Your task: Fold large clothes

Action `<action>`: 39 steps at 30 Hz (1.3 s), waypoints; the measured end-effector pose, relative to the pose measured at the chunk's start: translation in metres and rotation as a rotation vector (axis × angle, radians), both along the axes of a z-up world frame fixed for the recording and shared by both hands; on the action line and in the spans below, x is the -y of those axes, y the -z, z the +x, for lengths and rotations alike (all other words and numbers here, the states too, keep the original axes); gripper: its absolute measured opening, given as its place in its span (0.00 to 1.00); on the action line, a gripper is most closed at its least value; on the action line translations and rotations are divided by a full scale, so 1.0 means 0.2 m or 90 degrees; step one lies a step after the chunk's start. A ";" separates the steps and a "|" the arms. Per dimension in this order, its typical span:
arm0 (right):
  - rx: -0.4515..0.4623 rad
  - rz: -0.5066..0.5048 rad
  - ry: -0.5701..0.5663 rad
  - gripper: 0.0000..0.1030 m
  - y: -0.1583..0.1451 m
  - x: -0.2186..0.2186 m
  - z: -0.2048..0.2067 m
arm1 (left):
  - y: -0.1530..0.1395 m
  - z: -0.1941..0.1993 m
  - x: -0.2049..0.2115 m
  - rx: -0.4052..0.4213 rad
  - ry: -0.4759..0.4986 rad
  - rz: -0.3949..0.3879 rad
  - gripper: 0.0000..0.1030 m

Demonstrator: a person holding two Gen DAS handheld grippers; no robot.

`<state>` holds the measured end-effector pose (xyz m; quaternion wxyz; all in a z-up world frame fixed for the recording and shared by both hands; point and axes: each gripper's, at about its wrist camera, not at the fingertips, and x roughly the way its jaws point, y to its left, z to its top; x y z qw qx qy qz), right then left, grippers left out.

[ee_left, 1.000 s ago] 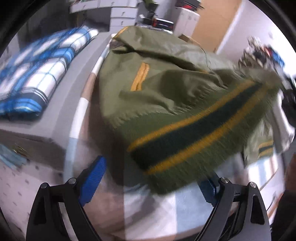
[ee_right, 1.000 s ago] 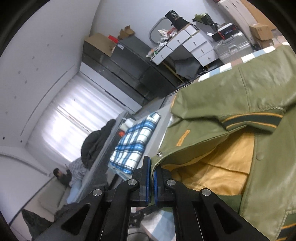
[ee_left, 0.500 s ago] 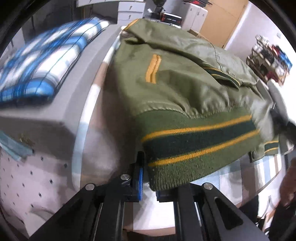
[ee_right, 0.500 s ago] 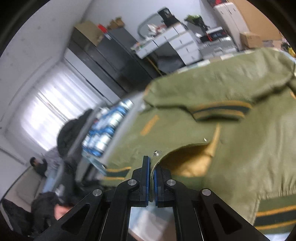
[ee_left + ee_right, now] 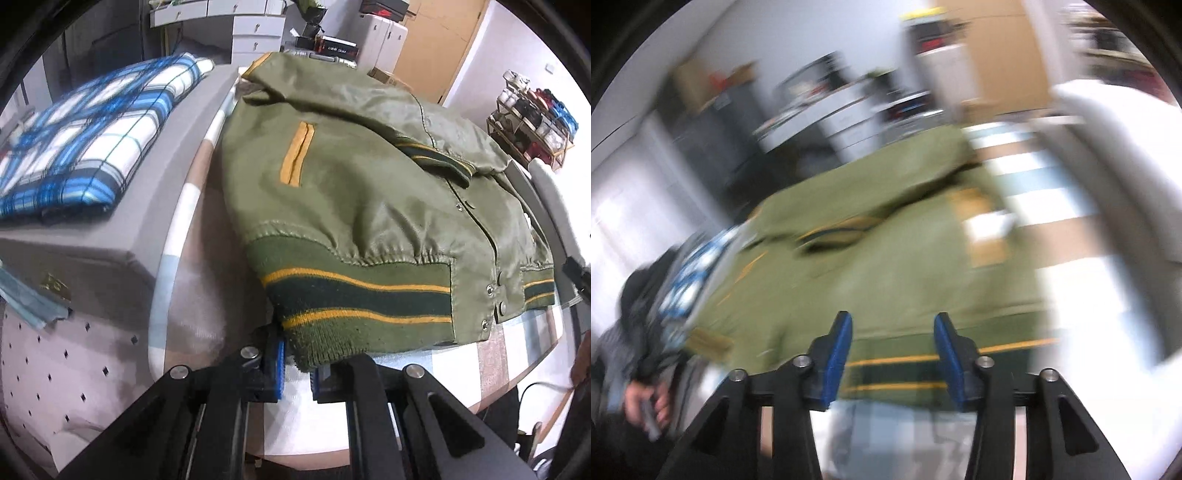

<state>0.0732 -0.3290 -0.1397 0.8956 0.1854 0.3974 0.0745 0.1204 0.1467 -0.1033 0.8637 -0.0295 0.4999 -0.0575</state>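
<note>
Jacket: olive, front closed, sleeve laid across; body folds judged outstanding. Left claw clamped on hem corner. Right claw just opened, empty, hem ahead.

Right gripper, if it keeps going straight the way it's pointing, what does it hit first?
Probably the green jacket's striped ribbed hem, which lies directly ahead between the right gripper's open jaws; the blur leaves depth uncertain.

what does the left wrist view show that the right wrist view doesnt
Only the left wrist view: the left gripper shut on the jacket's striped hem, and sharp front snaps.

Only the right wrist view: the right gripper, jaws just opening with nothing between them, and a person's hand at lower left.

Both: the green jacket and the blue plaid fabric.
</note>
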 end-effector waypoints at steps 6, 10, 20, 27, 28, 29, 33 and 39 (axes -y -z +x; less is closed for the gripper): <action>-0.117 0.054 0.008 0.45 0.22 0.22 0.14 | -0.03 0.01 0.00 -0.006 0.013 -0.022 0.12; -0.128 0.100 -0.041 0.44 0.27 0.15 0.19 | -0.12 -0.04 -0.06 0.018 0.029 -0.077 0.54; -0.053 0.265 -0.122 0.22 0.23 0.12 0.20 | -0.06 0.10 -0.18 0.004 0.011 -0.203 0.84; -0.086 0.163 -0.104 0.29 0.24 0.07 0.25 | 0.06 0.28 -0.16 -0.037 0.016 -0.296 0.83; -0.102 0.136 -0.097 0.29 0.25 0.07 0.26 | 0.05 0.30 -0.16 -0.036 0.020 -0.297 0.82; -0.120 0.109 -0.092 0.29 0.27 0.06 0.28 | 0.05 0.32 -0.15 -0.037 0.025 -0.297 0.72; -0.116 0.088 -0.095 0.17 0.26 0.06 0.27 | 0.04 0.36 -0.14 -0.045 0.024 -0.272 0.13; -0.056 0.037 -0.115 0.09 0.09 0.01 0.17 | -0.02 0.33 -0.10 -0.038 0.042 -0.184 0.06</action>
